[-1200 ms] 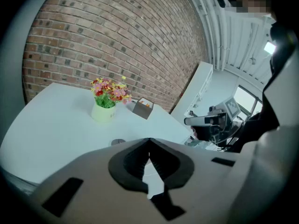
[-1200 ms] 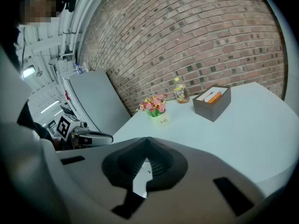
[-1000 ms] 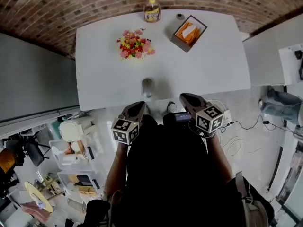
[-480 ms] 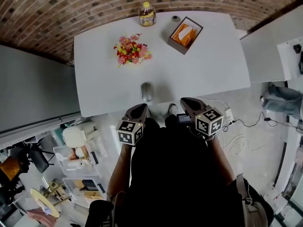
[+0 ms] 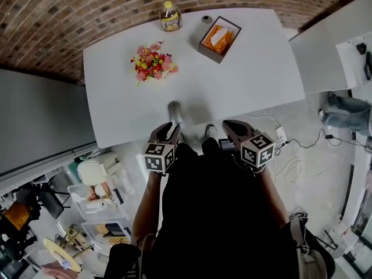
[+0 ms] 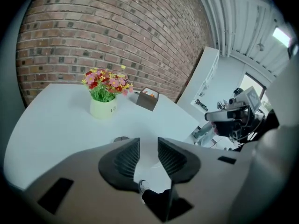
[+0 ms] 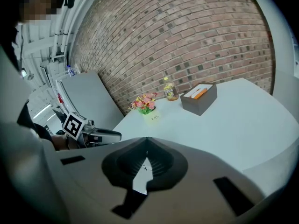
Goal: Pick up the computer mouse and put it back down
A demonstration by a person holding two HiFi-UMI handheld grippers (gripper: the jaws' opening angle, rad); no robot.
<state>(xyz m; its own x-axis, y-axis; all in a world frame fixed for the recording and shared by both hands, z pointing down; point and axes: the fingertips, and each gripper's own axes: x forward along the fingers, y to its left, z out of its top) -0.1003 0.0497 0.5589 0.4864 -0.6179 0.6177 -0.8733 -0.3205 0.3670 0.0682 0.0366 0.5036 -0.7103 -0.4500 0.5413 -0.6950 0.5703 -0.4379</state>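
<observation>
A: Opening now on the left hand-held gripper [image 6: 148,155]: narrow gap, nothing between. Pressed together, empty, on the right hand-held gripper [image 7: 146,154].
B: And the computer mouse [image 5: 174,111]?
A: Lying mid-frame by the counter [image 5: 244,80] edge, nearer the left tips than 1 second ago. Grasp likely next.

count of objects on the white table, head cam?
5: computer mouse near the front edge, flower pot left of centre, bottle, small grey object and open box near the far edge. None seem hidden.
</observation>
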